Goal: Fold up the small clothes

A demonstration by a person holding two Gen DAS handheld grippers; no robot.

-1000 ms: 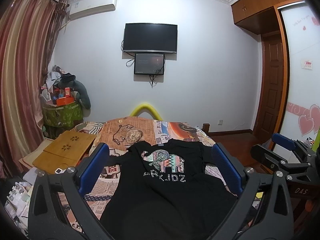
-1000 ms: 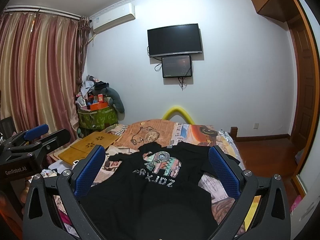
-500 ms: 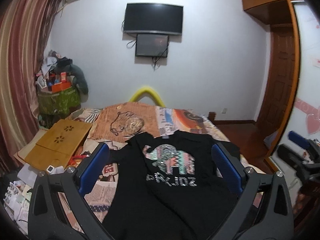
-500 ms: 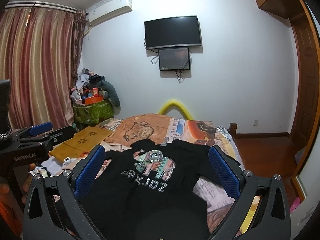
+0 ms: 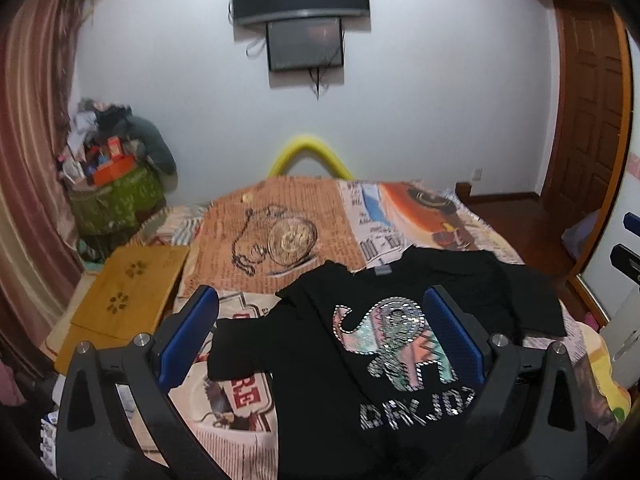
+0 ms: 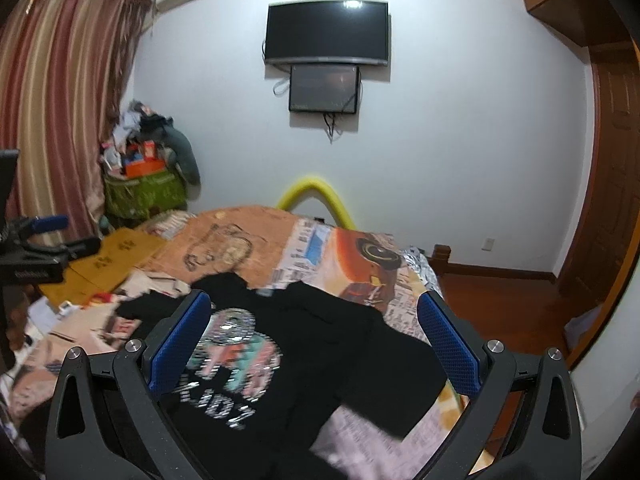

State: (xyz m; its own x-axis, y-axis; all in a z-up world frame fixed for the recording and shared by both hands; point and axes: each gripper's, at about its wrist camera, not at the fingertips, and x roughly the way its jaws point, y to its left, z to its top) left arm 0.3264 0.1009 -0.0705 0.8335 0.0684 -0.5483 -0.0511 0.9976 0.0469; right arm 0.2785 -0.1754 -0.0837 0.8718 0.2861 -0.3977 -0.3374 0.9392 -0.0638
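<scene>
Black T-shirt flat on bed; my left gripper and right gripper both spread, empty. I should pinch sleeve edges squarely.

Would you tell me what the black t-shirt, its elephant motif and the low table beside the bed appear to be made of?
Black t-shirt: soft matte knit, probably cotton; it lies limp and creased. Elephant motif: shiny studs or sequins, judging by the glinting dotted outline. Low table: pale wood or bamboo, smooth, with flower-shaped cut-outs.
</scene>
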